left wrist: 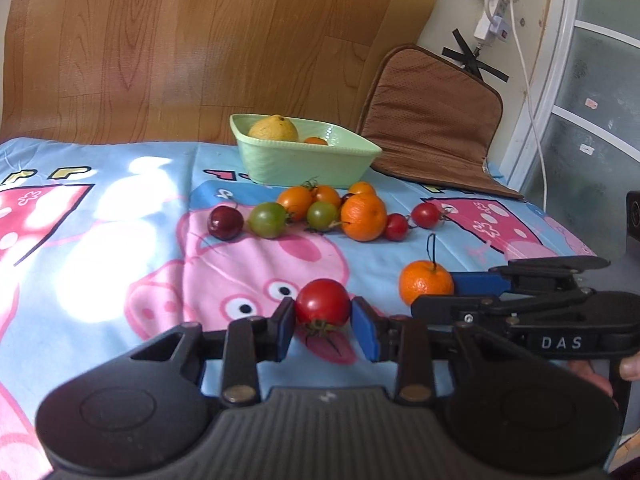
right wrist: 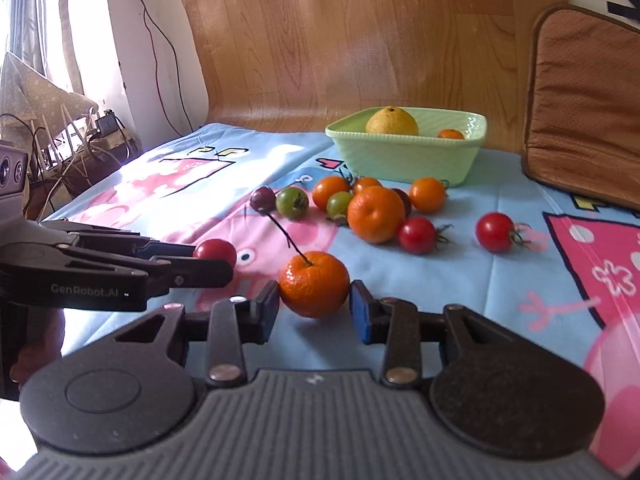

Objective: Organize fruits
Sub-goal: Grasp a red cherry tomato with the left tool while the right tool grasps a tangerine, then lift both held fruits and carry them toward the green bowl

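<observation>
A cartoon-printed blue and pink cloth covers the work surface, backed by a wood-grain panel. Left gripper: jaws nearly closed, both blue pads pressed against a red tomato that rests low on the cloth with its green calyx turned toward the camera. Right gripper: jaws set around a stemmed mandarin; the left pad touches the peel, the right pad looks just clear of it, so a firm grip cannot be told. The mandarin sits on the cloth, its thin dark stem slanting up and away. The two grippers lie side by side, each visible at the edge of the other's view. Mid-cloth cluster, beyond both grippers: a dark cherry, two green tomatoes, several orange tomatoes, a large mandarin and two further red tomatoes, most touching or just beside one another, the rightmost red one slightly apart. Behind the cluster stands a pale green rectangular bowl holding a yellow citrus fruit and a small orange fruit. A brown padded cushion leans against the wall to the right of the bowl. A hand shows partly at the right gripper's handle.
</observation>
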